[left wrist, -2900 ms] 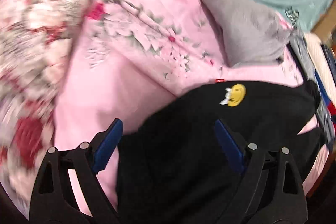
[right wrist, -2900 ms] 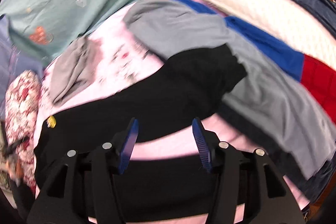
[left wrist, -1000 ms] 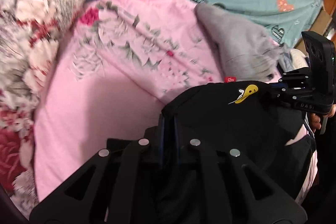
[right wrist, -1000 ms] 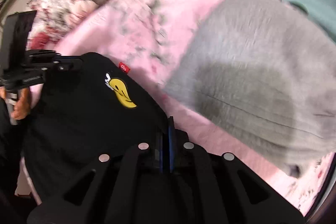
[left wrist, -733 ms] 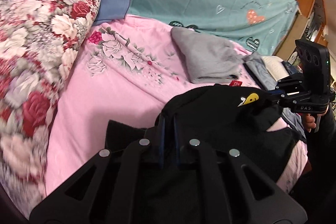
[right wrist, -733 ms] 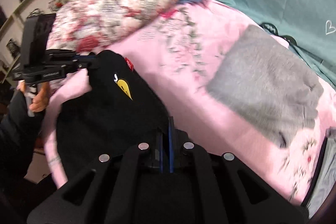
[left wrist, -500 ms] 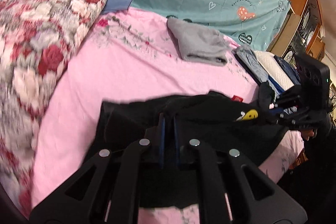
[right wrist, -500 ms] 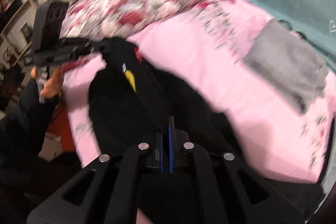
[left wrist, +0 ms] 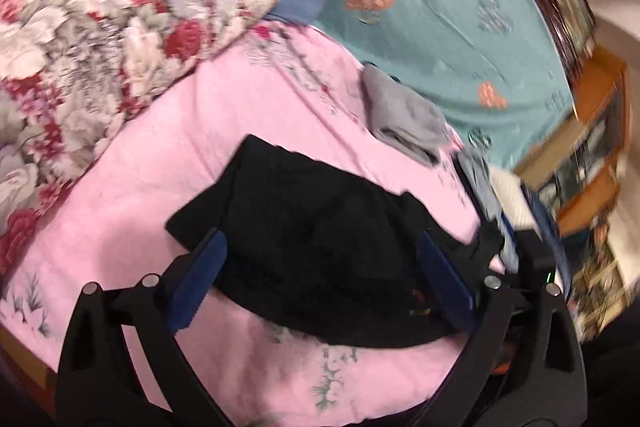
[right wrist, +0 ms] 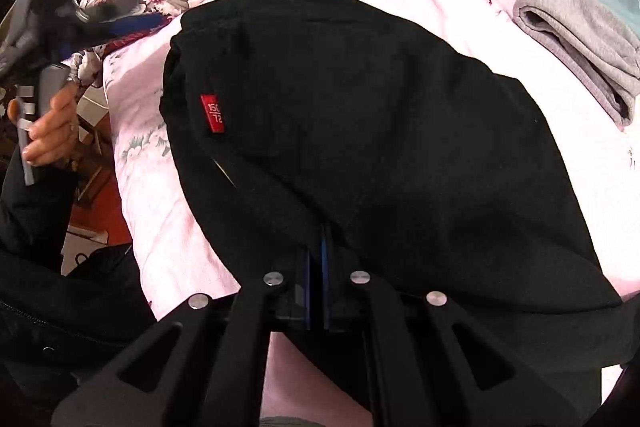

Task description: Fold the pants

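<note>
Item: black pants [left wrist: 320, 239], lying in a folded heap on the pink floral sheet [left wrist: 132, 187], centre of the left wrist view, near edge at 6 o'clock between the blue pads. Red size tag [right wrist: 212, 113] showing at 9 o'clock in the right wrist view; yellow badge seen half a second ago no longer visible, presumably turned under.

Left gripper [left wrist: 320, 279]: jaws just sprung wide after clamping cloth half a second ago; nothing pressed between them now, fabric merely lying in the gap. Also seen blurred at 10 o'clock in the right wrist view, held by the person's hand [right wrist: 48, 131].

Right gripper [right wrist: 316, 279]: jaws pressed together on a pinch of black fabric at 6 o'clock.

Change noted: garment, stretched in the air between both grippers half a second ago, now laid down on the sheet. Judged: one fold laid, left corner released, right corner due for release next.

Surroundings: grey folded garment [left wrist: 404, 123] at 1 o'clock, apart from the pants; floral pillow [left wrist: 100, 27] at 10 o'clock; teal bedcover [left wrist: 460, 7] at 1 o'clock beyond.

Risk, as judgement: right-hand pull while left end lies free could drag the fold askew.
</note>
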### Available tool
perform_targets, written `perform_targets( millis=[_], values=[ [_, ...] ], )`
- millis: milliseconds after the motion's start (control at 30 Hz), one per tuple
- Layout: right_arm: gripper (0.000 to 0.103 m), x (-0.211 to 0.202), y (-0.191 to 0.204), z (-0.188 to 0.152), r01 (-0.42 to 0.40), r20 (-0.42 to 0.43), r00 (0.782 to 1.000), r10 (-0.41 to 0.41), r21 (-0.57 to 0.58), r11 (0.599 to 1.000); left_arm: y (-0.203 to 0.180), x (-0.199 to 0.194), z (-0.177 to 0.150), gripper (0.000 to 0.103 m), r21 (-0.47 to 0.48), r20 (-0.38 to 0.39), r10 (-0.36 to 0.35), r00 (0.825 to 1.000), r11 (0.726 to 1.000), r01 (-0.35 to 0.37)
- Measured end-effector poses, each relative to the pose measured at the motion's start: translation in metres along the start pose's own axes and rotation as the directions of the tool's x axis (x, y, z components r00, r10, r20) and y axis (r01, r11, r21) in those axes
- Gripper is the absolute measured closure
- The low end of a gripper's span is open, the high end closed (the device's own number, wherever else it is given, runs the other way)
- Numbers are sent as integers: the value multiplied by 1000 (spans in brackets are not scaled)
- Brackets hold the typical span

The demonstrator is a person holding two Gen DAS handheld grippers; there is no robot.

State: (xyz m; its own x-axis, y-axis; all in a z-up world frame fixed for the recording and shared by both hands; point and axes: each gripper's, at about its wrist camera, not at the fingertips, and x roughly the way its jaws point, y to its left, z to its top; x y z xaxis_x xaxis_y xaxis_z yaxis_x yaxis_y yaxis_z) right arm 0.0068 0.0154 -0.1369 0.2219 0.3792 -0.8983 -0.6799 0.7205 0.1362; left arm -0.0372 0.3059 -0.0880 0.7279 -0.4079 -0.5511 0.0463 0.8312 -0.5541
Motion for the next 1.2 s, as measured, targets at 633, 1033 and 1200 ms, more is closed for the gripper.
perform_targets(
  millis=[633, 1033, 1200],
  values=[
    [97, 0, -8, -4, -54, 43, 998, 53, 29, 998, 30, 54, 26, 95, -254, -164, 220, 962, 932, -257],
    [94, 3, 9, -4, -6, 31, 999, 6, -16, 1000, 57, 44, 11, 83, -231, -183, 296, 937, 914, -334],
    [55, -13, 24, -3, 4, -3, 1000, -5, -79, 997, 21, 6, 17, 33, -93, -85, 431, 899, 894, -437]
  ],
)
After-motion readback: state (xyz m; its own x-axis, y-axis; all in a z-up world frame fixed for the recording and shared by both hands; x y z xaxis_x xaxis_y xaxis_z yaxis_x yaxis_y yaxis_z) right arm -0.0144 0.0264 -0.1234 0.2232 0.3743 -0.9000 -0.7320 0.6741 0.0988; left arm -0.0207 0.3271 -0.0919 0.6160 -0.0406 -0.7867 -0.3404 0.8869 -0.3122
